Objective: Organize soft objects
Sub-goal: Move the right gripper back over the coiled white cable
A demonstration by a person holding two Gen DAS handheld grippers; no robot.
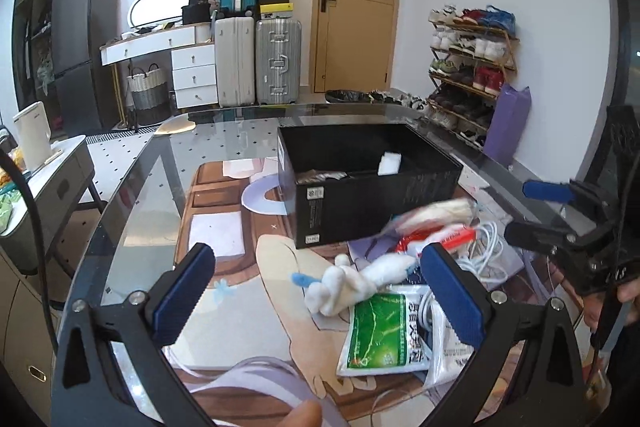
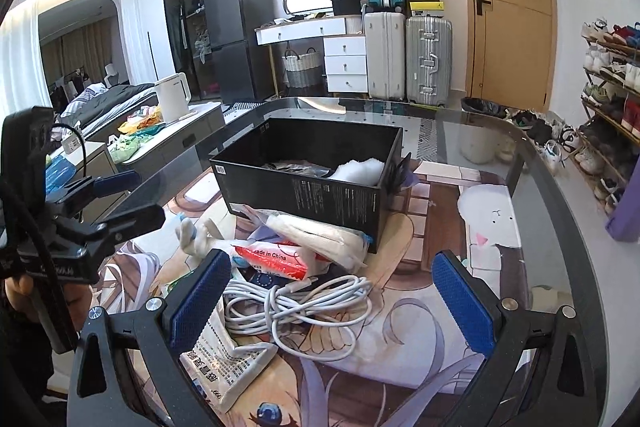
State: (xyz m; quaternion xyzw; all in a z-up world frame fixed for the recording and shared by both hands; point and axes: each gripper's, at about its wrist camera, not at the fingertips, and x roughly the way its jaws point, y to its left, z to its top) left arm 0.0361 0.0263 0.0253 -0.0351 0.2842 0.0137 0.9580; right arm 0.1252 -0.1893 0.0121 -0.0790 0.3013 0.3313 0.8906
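Observation:
My left gripper (image 1: 320,291) is open and low over the mat, with a white plush toy (image 1: 360,279) lying between its blue pads. A green packet (image 1: 380,335) lies under the toy's near end. My right gripper (image 2: 332,301) is open around a coil of white cable (image 2: 304,303). Beyond the coil lie a red-and-white packet (image 2: 276,261) and a cream bundle in clear wrap (image 2: 320,231), resting against the open black box (image 2: 312,187). The box holds a white fluffy piece (image 2: 360,169) and some dark items. A white printed packet (image 2: 224,359) lies under the right gripper's left finger.
Everything sits on a printed mat (image 2: 440,339) on a round glass table (image 2: 500,131). A low side table with a white kettle (image 2: 172,97) stands on the left. A purple bag (image 1: 508,123) and a shoe rack (image 1: 472,67) stand on the right. Suitcases (image 1: 256,63) line the far wall.

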